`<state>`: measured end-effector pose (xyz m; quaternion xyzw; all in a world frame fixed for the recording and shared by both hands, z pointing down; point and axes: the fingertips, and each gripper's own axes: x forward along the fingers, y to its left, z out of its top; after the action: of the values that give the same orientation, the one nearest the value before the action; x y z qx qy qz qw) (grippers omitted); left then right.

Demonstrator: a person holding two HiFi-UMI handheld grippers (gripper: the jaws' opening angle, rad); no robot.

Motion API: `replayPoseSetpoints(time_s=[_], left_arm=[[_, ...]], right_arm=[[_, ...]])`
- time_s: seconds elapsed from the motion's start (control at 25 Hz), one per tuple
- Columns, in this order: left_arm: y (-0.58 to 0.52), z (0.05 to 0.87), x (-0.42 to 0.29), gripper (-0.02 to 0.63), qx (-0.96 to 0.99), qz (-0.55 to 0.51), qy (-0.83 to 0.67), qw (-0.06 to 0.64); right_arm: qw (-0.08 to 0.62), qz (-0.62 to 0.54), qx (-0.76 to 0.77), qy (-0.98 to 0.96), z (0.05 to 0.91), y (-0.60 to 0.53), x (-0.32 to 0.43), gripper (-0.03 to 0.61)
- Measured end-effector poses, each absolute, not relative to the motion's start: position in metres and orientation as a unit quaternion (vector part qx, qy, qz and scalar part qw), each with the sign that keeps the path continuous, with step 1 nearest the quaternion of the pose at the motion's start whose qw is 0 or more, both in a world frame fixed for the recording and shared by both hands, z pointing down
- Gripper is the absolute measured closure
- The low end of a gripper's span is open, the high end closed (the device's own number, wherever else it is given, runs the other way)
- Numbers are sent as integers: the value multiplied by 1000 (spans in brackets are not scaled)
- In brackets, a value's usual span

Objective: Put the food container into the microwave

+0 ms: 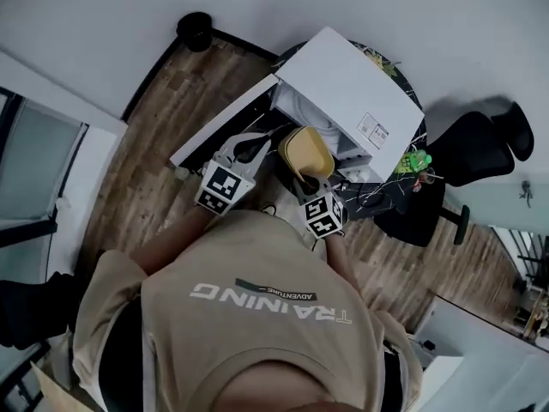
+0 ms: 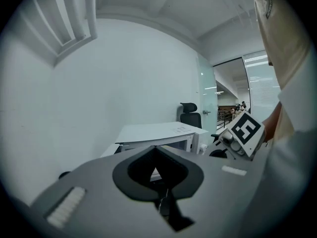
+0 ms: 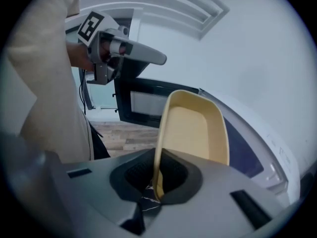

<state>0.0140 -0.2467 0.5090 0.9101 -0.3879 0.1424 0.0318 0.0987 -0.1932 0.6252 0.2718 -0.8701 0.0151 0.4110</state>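
The person is leaning over the dark marbled counter with both forearms reaching forward. The right gripper is holding the pale yellow plastic food container by its near rim. Its jaws are pinching that thin wall, and the container is tilting up and away from them. From the head view, the container is hanging in the air just in front of the white box-shaped microwave. It is not inside the microwave.

The left gripper is hovering beside the container, between it and the microwave's swung-open dark-windowed door. In the left gripper view its jaws are sitting together with nothing between them. They are pointing over the microwave's white top.

The container and the grippers are covering most of the microwave's opening, so the inside is not showing. The square-marker cubes are hiding both hands in the head view. The right gripper's grey body is cutting off the container's lower end in its own view. Whether the left gripper is touching the door cannot be made out.
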Motion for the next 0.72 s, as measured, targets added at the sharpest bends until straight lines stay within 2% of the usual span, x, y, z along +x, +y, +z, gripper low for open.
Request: replayPoseSetpoints(time_s=[0.4,0.72], left_arm=[[-233,519,-28,623,903,110,-412,48],[-241,527,-51,623,890,81,-443,73]], right_arm=[[471,-19,240,-849,631,-222,94,554],[511,0,228,-829,657,-254,98,554]])
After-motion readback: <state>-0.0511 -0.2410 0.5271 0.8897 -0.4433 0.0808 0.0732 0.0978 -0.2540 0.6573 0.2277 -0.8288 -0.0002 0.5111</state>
